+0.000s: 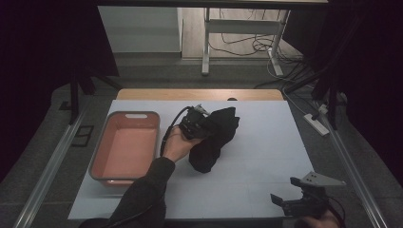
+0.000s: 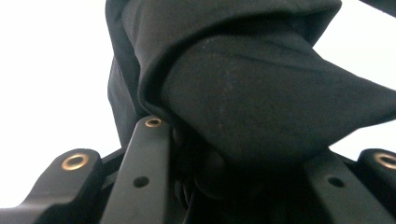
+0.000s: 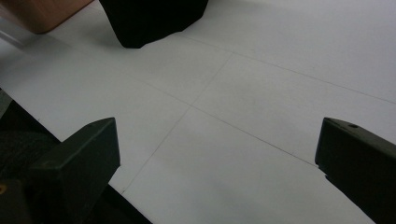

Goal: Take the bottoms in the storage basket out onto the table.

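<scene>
Black, soft woven cloth (image 1: 215, 137) sits bunched in the middle of the white table sheet (image 1: 266, 156), its lower end drooping to the surface. The left gripper (image 1: 202, 124) has its jaws pinching a thick fold of it; the left gripper view shows the fine weave (image 2: 261, 93) wedged between them. Left of it lies a salmon-pink rectangular plastic tub with a grey rim (image 1: 124, 147). At the near right, the right gripper (image 1: 285, 202) rests with jaws spread wide over bare sheet (image 3: 243, 116), well apart from the cloth (image 3: 149, 18).

Cloth (image 1: 214, 140) mid-table (image 1: 266, 156), just right of tub (image 1: 124, 147).
</scene>
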Motion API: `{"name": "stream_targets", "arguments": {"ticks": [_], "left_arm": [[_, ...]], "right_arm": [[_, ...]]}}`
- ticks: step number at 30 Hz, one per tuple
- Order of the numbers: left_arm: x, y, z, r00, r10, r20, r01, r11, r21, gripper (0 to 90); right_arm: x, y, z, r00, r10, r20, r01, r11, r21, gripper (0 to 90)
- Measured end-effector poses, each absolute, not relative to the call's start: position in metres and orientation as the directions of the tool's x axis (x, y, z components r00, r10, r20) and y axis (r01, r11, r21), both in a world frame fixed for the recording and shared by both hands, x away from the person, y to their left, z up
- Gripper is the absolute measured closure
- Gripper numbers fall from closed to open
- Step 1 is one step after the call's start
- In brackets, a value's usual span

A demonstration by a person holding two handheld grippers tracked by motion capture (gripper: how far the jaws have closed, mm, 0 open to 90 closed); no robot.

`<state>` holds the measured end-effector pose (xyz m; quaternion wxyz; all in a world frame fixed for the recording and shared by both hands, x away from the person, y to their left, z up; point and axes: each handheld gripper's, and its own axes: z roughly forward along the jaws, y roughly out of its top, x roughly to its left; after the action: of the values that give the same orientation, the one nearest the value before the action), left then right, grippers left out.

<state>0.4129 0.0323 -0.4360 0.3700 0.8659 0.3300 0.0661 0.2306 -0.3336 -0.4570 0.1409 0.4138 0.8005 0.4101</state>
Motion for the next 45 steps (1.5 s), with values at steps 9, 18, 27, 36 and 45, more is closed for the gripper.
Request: {"name": "stream_targets", "arguments": {"ticks": [9,18,27,36,45], "left_arm": [[0.416,0.025,-0.463,0.779,0.612,-0.136,0.535,-0.536,0.653,69.4],[0.417,0.020,-0.483,0.775,0.622,-0.110,0.541,-0.564,0.624,68.1],[0.417,0.014,-0.494,0.770,0.629,-0.106,0.551,-0.573,0.607,65.0],[0.418,0.013,-0.508,0.764,0.637,-0.102,0.564,-0.582,0.586,58.9],[0.418,0.012,-0.514,0.759,0.644,-0.095,0.566,-0.582,0.584,41.9]], "right_arm": [[0.231,-0.333,-0.457,-0.619,0.777,0.114,0.548,0.323,0.772,0.3],[0.230,-0.333,-0.457,-0.619,0.777,0.113,0.548,0.324,0.771,0.3],[0.230,-0.333,-0.457,-0.621,0.776,0.112,0.547,0.326,0.771,0.4],[0.230,-0.333,-0.457,-0.621,0.776,0.114,0.548,0.325,0.771,0.4],[0.230,-0.333,-0.457,-0.621,0.776,0.114,0.548,0.326,0.770,0.4]]}}
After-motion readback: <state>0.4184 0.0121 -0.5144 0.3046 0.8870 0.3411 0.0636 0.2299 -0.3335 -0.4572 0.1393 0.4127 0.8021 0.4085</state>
